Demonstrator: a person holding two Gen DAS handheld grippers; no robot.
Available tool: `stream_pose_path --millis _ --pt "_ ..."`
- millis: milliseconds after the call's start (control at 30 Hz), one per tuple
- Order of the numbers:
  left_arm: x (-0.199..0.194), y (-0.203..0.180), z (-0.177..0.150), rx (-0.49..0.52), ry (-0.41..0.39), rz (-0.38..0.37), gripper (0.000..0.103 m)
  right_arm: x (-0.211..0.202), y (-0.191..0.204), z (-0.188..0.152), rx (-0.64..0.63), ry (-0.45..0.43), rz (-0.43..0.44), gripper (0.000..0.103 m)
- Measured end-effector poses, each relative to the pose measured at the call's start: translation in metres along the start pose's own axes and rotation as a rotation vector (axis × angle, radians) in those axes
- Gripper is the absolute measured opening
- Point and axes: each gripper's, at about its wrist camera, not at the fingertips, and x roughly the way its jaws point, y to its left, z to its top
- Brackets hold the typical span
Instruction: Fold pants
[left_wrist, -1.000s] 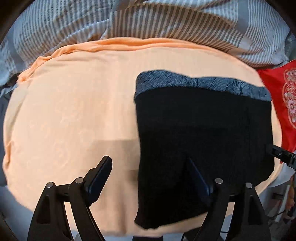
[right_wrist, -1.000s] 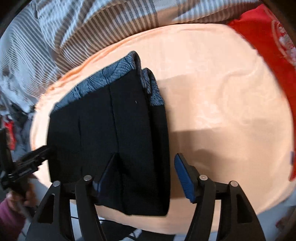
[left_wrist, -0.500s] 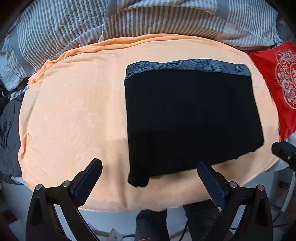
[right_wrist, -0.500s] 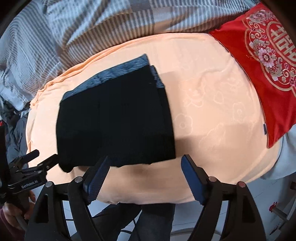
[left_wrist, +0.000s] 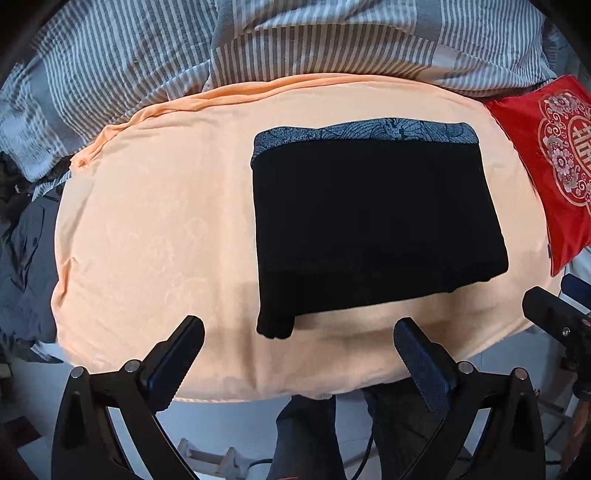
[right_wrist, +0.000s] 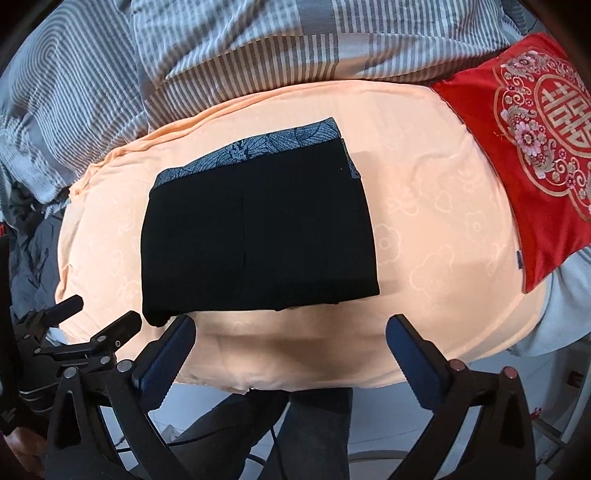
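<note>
left wrist view – pants: the black pants (left_wrist: 373, 229) lie folded into a compact rectangle on the peach blanket (left_wrist: 155, 236) of the bed, patterned grey waistband along the far edge
left wrist view – progress: I judge the folding done; only one lower-left corner pokes out past the near edge and could be tucked
left wrist view – my left jaws: my left gripper (left_wrist: 299, 354) is spread wide with nothing between the pads, hanging above the near edge of the blanket, clear of the cloth
left wrist view – room: bare blanket lies broad to the left of the pants; the red cushion (left_wrist: 554, 166) sits close on the right, the striped duvet (left_wrist: 295, 40) crowds the far side

right wrist view – pants: same bundle (right_wrist: 258, 236), sides fairly straight, a seam line down the middle
right wrist view – my right jaws: my right gripper (right_wrist: 291, 350) has just been opening and now stands wide, empty, over the blanket's near rim
right wrist view – room: open blanket between pants and cushion; my other tool sits low at the left; the bed's near edge drops off just under my pads, with the person's legs below
</note>
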Motion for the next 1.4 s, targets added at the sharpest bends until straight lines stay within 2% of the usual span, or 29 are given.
stream_pose_path --millis 133,233,567,1067,1400 --pt "-0.004 -0.002 -0.003 0.013 0.006 0.016 0.103 -0.003 0.005 -0.003 -0.008 0.018 -0.027 0.103" --pt "-0.006 -0.002 -0.003 0.005 0.022 0.000 0.103 -0.004 0.007 -0.004 -0.009 0.032 -0.046 0.103" --pt "-0.014 -0.007 -0.002 0.031 0.013 0.002 0.103 -0.014 0.009 -0.004 -0.017 0.025 -0.072 0.103" --pt "-0.013 -0.007 -0.005 0.001 0.019 0.005 0.103 -0.012 0.012 -0.001 -0.038 0.032 -0.071 0.103" --pt "-0.014 -0.011 -0.003 0.016 0.015 0.015 0.103 -0.016 0.011 -0.001 -0.046 0.017 -0.081 0.103"
